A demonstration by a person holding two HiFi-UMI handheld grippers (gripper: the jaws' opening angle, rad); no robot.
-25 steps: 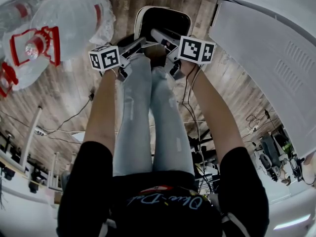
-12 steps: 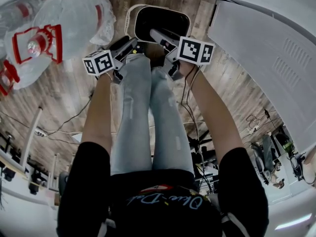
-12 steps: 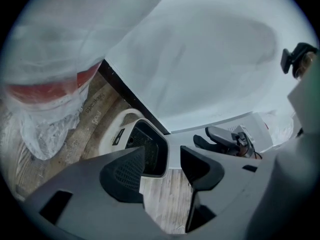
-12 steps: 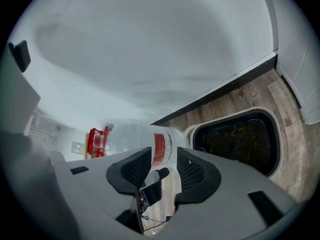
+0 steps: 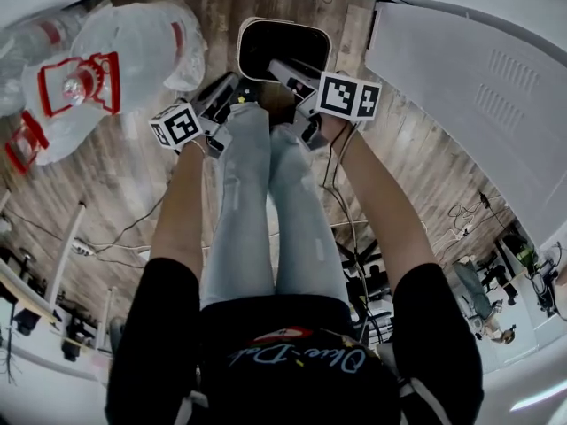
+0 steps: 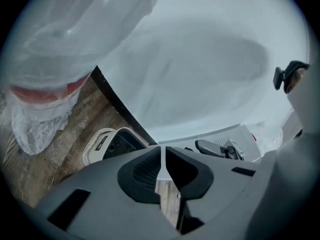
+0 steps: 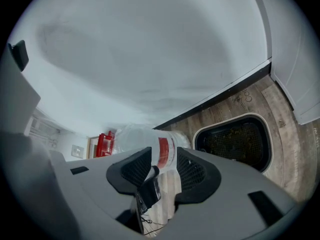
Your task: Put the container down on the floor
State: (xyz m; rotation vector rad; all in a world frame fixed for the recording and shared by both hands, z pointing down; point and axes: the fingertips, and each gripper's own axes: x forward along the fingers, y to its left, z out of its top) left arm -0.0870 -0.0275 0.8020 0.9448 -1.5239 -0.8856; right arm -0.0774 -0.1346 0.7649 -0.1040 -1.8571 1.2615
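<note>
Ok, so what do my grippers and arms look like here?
Both the left gripper and right gripper have grey bodies, black mesh-textured jaws and a white cube with black square markers. The left one's jaws have just been closing, nothing between them. A thin dark cable trails along the right arm. You wear black short sleeves.

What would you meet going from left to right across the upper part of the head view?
Plastic-wrapped bottles → left gripper → right gripper → white panel. The container overlaps the grippers, so it is omitted.
</note>
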